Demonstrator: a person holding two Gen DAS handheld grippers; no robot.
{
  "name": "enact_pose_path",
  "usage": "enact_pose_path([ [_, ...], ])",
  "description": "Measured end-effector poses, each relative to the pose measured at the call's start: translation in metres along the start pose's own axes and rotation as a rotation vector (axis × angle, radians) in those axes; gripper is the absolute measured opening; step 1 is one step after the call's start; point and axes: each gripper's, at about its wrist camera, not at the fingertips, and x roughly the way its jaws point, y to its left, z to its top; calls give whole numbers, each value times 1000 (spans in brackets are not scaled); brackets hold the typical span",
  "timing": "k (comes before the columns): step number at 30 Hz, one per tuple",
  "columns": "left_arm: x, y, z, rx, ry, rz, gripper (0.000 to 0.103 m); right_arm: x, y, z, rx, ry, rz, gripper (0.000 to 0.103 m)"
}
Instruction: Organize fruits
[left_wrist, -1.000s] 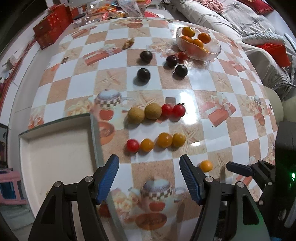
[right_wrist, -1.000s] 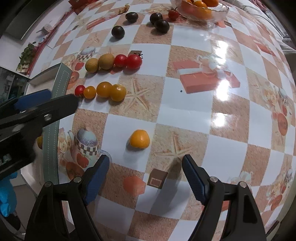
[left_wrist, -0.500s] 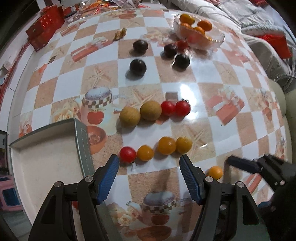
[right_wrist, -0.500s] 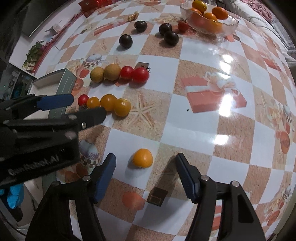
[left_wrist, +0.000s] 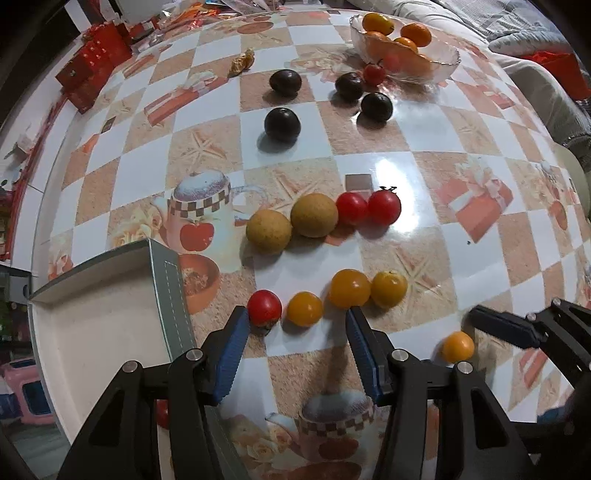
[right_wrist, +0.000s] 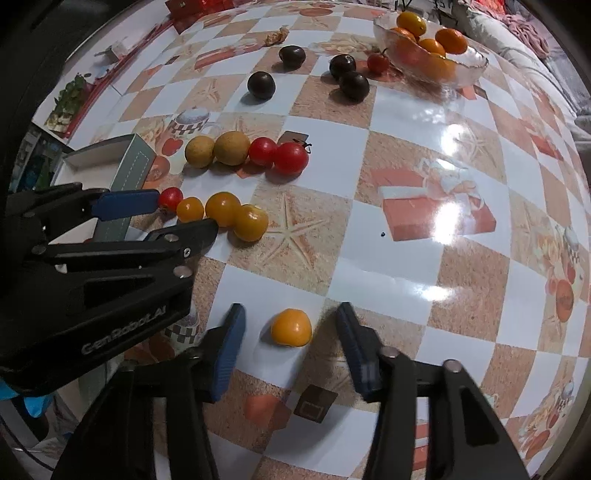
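Note:
A lone orange tomato (right_wrist: 291, 327) lies between the open jaws of my right gripper (right_wrist: 291, 332); it also shows in the left wrist view (left_wrist: 457, 346). My left gripper (left_wrist: 295, 332) is open just before a row of a red tomato (left_wrist: 264, 307) and three yellow-orange tomatoes (left_wrist: 305, 308). Its left pad touches or nearly touches the red one. Behind it runs a row of two tan fruits (left_wrist: 314, 215) and two red tomatoes (left_wrist: 384, 207). Several dark plums (left_wrist: 282, 124) lie farther back.
A glass bowl (left_wrist: 439, 62) of oranges stands at the back right, with a red tomato (left_wrist: 373, 74) beside it. An open white box (left_wrist: 92, 332) sits at the left table edge. Red boxes (left_wrist: 92, 70) stand at the far left.
Both grippers have moved forward. The left one has come up to the front row of tomatoes. The right one now has its jaws on either side of the lone orange tomato.

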Motion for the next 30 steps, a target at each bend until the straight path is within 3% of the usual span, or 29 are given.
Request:
enact_pose_path([
  [2,1,0,-1,1,-4,22,50,1,1,2,2,3,6,22],
  [4,1,1,-3,6,-11,51,37,1,-1,3,18,6,25,22],
  [6,2,6,-6,-13,-8,35,34,1,-4,2,31,6,35,22],
  [8,3,12,-9,-36,7,8,12,-1,-9,-3,42,5,42,22],
  [9,3,14,-12,-46,15,-6,8,-1,-11,-4,49,4,48,22],
  [17,0,13,-27,-59,13,-19,8,-3,-19,-8,69,0,70,22],
  [30,0,32,-19,-89,26,-39,9,-9,-31,-18,88,-12,93,23],
])
